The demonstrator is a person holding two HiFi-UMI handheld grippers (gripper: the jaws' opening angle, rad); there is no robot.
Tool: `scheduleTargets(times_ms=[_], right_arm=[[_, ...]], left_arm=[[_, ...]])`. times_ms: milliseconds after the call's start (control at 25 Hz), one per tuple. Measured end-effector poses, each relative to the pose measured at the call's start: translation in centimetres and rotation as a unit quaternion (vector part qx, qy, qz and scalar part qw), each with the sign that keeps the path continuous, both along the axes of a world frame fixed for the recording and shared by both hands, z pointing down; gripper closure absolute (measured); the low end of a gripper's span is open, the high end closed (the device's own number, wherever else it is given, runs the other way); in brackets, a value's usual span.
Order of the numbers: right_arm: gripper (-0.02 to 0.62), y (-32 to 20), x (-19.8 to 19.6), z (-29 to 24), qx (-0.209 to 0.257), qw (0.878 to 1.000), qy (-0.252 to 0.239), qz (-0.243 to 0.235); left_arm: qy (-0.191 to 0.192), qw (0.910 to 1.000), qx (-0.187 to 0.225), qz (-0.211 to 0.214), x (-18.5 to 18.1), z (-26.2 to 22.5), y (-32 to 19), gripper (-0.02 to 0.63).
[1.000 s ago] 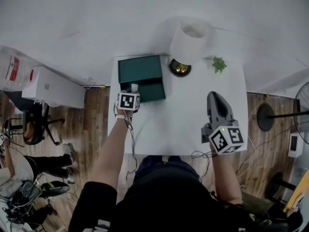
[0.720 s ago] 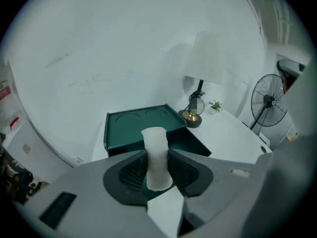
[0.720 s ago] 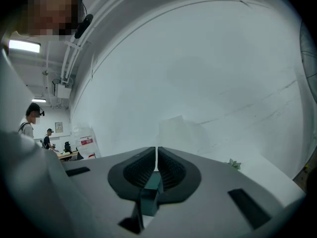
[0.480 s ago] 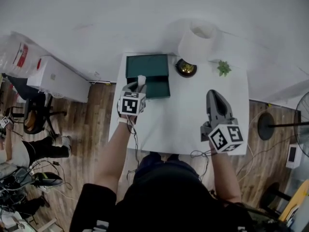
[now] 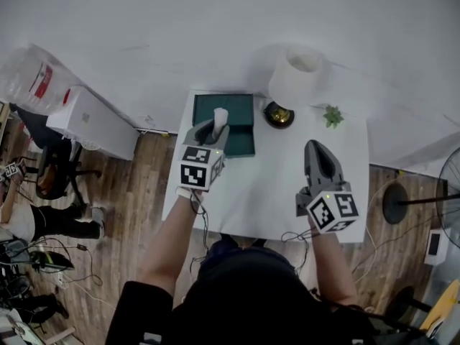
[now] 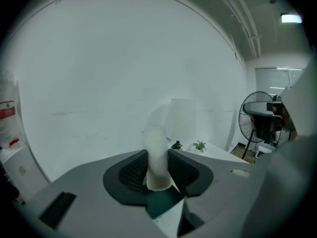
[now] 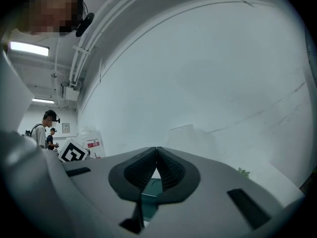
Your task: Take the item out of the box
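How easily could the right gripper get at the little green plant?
Probably yes, easily: the right gripper, empty with jaws shut, is over the white table with the plant just ahead, and nothing stands between them. It would have to open first.

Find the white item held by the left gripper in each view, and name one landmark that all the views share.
Head view: the white item is upper centre, standing in the left gripper's fingers.
Left gripper view: lower centre, upright, clamped between the fingers.
Right gripper view: not in it, as far as can be made out.
Shared landmark: the small plant.
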State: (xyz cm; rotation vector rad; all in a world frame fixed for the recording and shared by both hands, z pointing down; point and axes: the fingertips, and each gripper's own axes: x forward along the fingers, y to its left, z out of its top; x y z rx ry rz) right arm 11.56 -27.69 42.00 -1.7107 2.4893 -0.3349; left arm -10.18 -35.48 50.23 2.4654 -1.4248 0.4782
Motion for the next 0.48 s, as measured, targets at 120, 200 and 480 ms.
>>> scheduleTargets(times_ms=[120, 200, 480], right_arm=[[0.589, 0.0, -0.3, -1.1, 0.010, 1.000, 0.005, -0.002], [0.590, -0.1, -0.6, -2.0, 0.019, 1.000, 0.011, -0.005], [0.591, -0.1, -1.1, -5.7, 0.059, 0.998, 0.017, -0.009]], left_arm=[[0.012, 0.9996, 0.026, 0.008, 0.6, -3.1, 0.5, 0.480], [0.019, 0.9988, 0.044, 0.011, 0.9, -5.2, 0.6, 0.480], [0.037, 0.9931, 0.108, 0.024, 2.2, -11.5, 1.7, 0.480]])
